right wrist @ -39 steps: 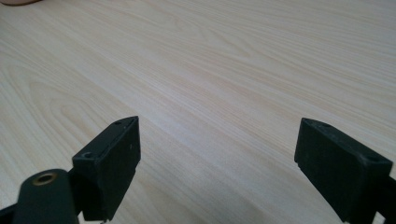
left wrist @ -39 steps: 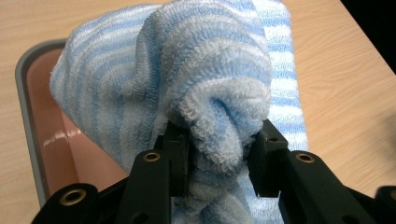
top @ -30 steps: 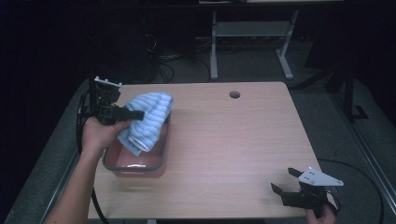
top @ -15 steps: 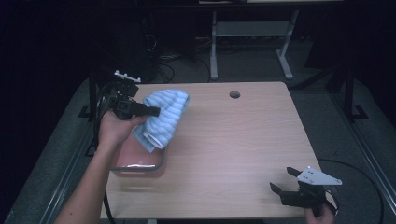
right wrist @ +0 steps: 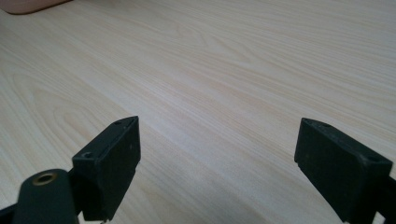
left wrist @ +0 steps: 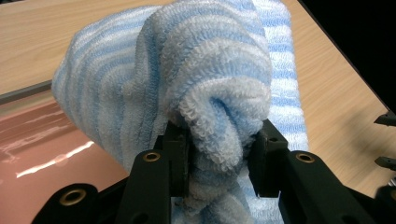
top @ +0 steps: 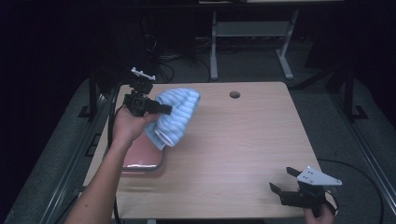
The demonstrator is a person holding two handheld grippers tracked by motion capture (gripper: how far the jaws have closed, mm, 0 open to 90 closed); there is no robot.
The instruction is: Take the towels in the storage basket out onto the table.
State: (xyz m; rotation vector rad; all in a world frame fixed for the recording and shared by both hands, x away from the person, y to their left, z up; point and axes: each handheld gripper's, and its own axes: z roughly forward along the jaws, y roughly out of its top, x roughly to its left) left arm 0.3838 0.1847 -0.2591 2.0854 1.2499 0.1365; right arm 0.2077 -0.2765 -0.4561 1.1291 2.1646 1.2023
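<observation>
My left gripper (top: 161, 109) has lifted the striped towel (top: 176, 116) clear of the pink tray (top: 140, 157), jaws pinching a fold. My right gripper (top: 285, 179) waits lower right, jaws wide.

1. The towel (left wrist: 187, 70) is seen as looped terry cloth, rough and matt, striped blue and white.
2. The table (right wrist: 224, 70) is finished in pale wood grain, smooth and matt.
3. The tray (top: 140, 161) is seen as glossy pink with a metal-looking rim.
4. The jaws are formed of matt black plastic.
</observation>
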